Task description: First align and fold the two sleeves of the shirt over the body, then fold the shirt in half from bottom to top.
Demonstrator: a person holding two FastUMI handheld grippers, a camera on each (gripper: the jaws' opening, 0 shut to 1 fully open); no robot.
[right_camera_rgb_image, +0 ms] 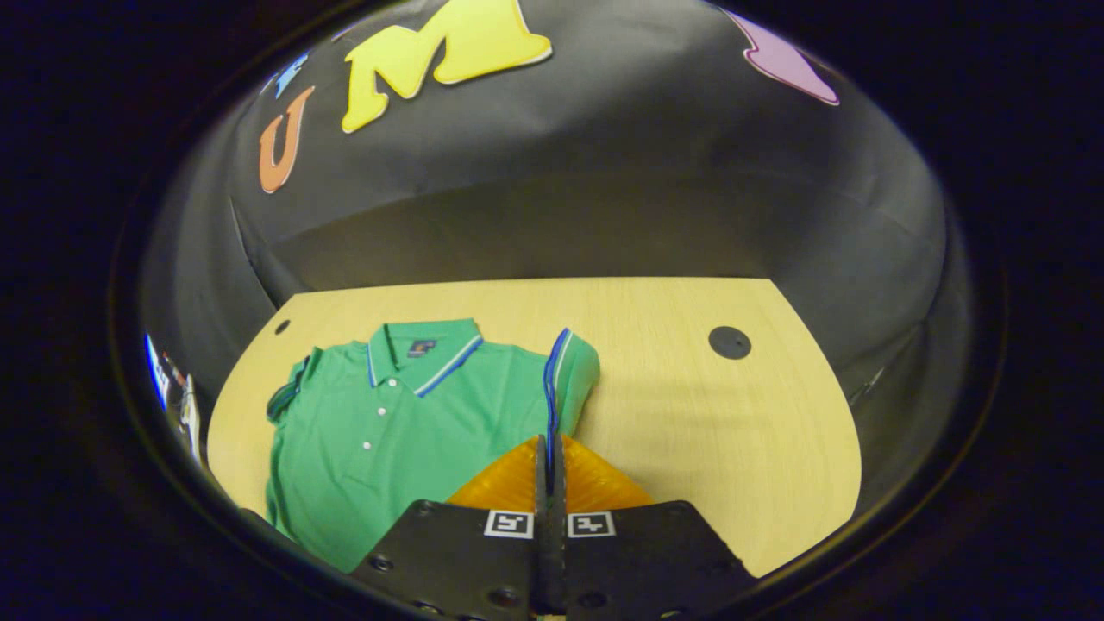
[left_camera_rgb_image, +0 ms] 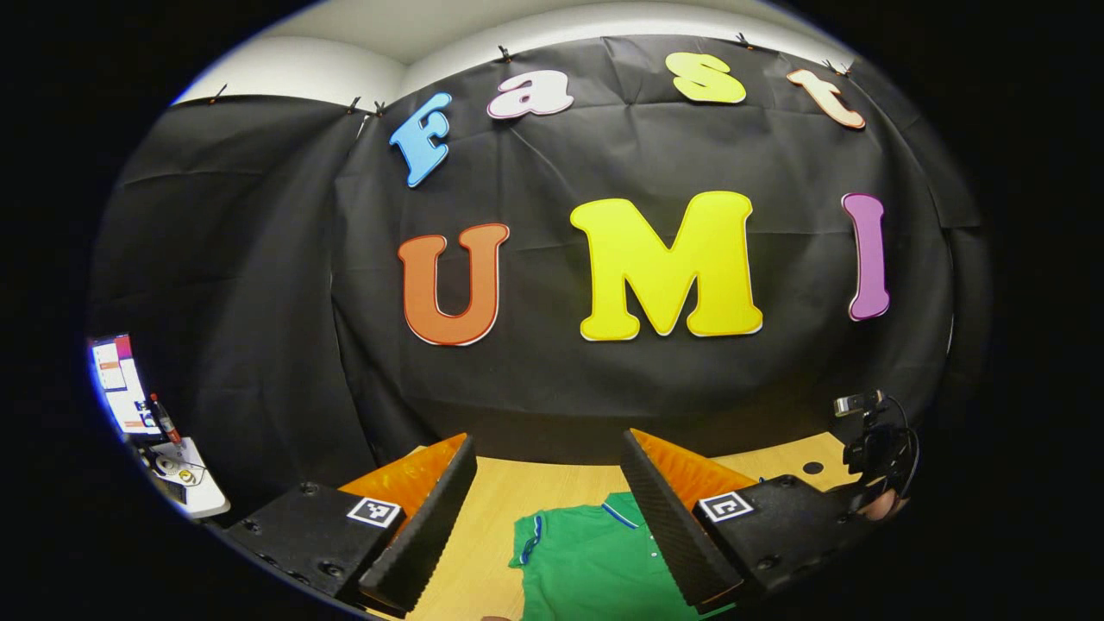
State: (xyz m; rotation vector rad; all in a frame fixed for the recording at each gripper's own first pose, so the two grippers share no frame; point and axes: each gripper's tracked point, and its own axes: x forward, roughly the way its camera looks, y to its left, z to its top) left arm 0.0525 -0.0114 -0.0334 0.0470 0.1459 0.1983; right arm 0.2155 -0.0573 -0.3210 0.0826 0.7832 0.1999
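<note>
A green short-sleeved polo shirt with blue-and-white trim (right_camera_rgb_image: 405,414) is spread front-up toward the left edge of the pale wooden bench (right_camera_rgb_image: 724,431). The right gripper (right_camera_rgb_image: 549,448) is clamped on the sleeve (right_camera_rgb_image: 565,371) at its blue-trimmed cuff. The left gripper (left_camera_rgb_image: 548,517) is held wide apart above the shirt, gripping nothing.

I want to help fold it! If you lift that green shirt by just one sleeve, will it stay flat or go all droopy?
Probably droopy. The green shirt is thin cloth that already creases on the table, and its sleeve stands up bent where the right claw pinches it. It looks light, and would likely drag rather than slide neatly.
</note>
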